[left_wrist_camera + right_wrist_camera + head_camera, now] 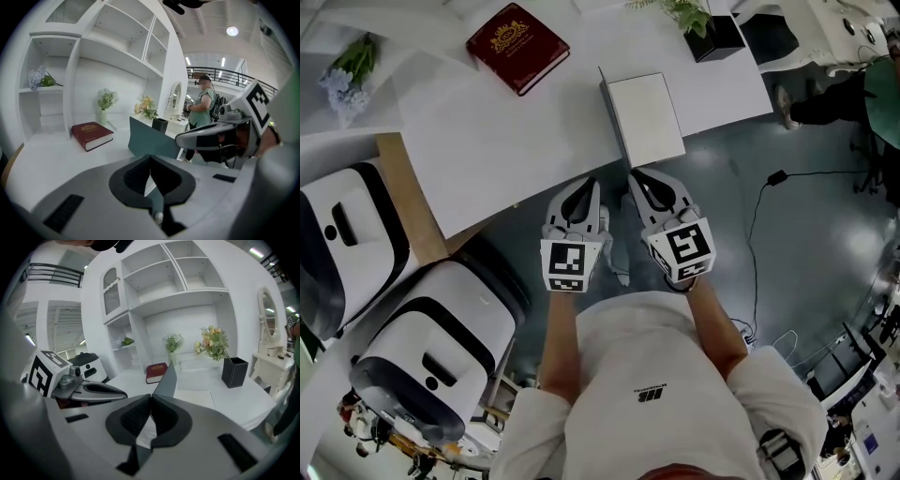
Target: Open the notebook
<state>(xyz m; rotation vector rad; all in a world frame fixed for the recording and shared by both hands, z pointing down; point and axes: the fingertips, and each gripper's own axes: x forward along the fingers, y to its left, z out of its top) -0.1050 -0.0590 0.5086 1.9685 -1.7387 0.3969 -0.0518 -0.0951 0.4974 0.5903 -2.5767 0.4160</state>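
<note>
The notebook lies at the white table's front edge with a white page facing up. Its dark cover stands nearly upright along the left side, seen as a grey-green slab in the left gripper view and the right gripper view. My left gripper is shut and empty, just short of the table edge, below and left of the notebook. My right gripper is shut and empty too, its tips close to the notebook's near edge. Both pairs of jaws meet at the tips.
A red hardback book lies farther back on the table. A black holder with flowers stands at the back right, lavender sprigs at the far left. White machines stand left of me. A cable runs over the floor.
</note>
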